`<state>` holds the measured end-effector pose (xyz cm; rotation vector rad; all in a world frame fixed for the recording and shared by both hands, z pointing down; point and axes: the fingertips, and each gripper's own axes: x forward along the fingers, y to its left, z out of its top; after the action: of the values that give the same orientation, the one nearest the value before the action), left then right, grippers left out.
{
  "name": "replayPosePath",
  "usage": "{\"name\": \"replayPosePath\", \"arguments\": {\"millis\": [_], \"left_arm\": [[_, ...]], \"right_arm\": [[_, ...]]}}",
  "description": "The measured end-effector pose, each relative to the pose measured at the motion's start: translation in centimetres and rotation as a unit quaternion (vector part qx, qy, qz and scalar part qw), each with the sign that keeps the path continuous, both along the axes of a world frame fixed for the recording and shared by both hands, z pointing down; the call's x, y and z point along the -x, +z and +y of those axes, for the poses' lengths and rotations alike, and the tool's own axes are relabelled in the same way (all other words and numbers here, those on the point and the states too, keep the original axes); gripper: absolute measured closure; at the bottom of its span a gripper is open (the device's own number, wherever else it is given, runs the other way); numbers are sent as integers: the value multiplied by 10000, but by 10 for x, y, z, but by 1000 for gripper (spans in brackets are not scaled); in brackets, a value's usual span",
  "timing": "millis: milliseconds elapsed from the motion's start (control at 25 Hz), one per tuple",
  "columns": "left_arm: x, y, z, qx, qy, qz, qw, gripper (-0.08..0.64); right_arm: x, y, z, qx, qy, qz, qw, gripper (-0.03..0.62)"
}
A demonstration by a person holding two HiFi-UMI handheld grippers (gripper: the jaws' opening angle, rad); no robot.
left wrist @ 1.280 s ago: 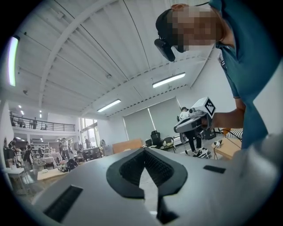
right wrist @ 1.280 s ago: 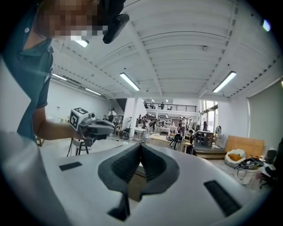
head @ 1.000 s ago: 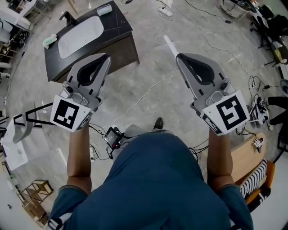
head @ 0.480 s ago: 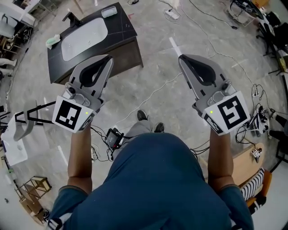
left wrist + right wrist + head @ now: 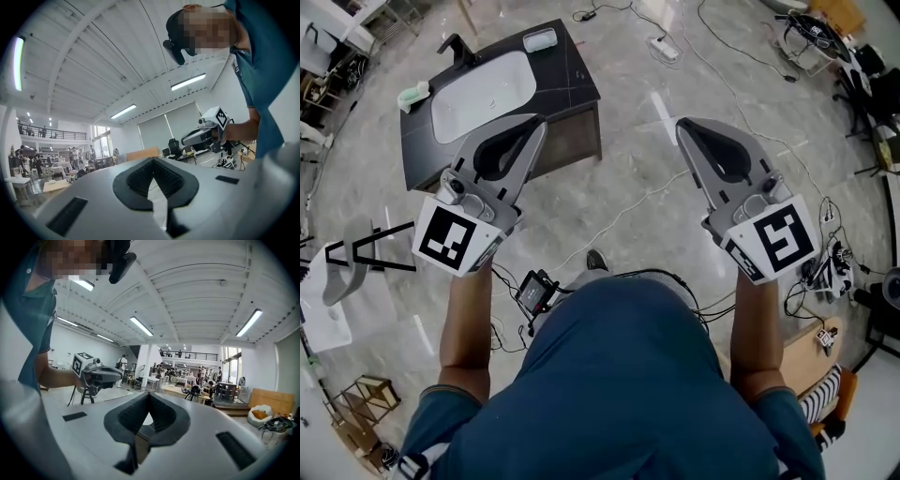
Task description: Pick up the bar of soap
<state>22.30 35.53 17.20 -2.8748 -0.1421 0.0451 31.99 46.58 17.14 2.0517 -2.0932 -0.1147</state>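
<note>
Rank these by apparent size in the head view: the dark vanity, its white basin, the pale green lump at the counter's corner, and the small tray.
1. dark vanity
2. white basin
3. pale green lump and small tray: too alike to rank.

You wear a blue-teal short-sleeved shirt (image 5: 628,375). Your left hand-held gripper (image 5: 534,124) and right hand-held gripper (image 5: 682,125) are pale grey shells with black ribbed pads (image 5: 140,180), each bearing a white cube (image 5: 450,239) with black square markers.

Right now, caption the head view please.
Grey left gripper and right gripper, shut, empty, before dark cabinet with white basin.
</note>
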Motion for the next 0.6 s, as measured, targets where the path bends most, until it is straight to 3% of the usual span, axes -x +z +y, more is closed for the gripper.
{"name": "replayPosePath", "arguments": {"millis": [240,600], "left_arm": [[-12,-1,-25,59,-165,-32,9998,558],[-61,3,-59,32,-823,-109,9965,558]], "right_arm": [[-16,2,-26,58,-164,-28,9998,577],[-82,10,-66,12,-690,-144,9975,577]]}}
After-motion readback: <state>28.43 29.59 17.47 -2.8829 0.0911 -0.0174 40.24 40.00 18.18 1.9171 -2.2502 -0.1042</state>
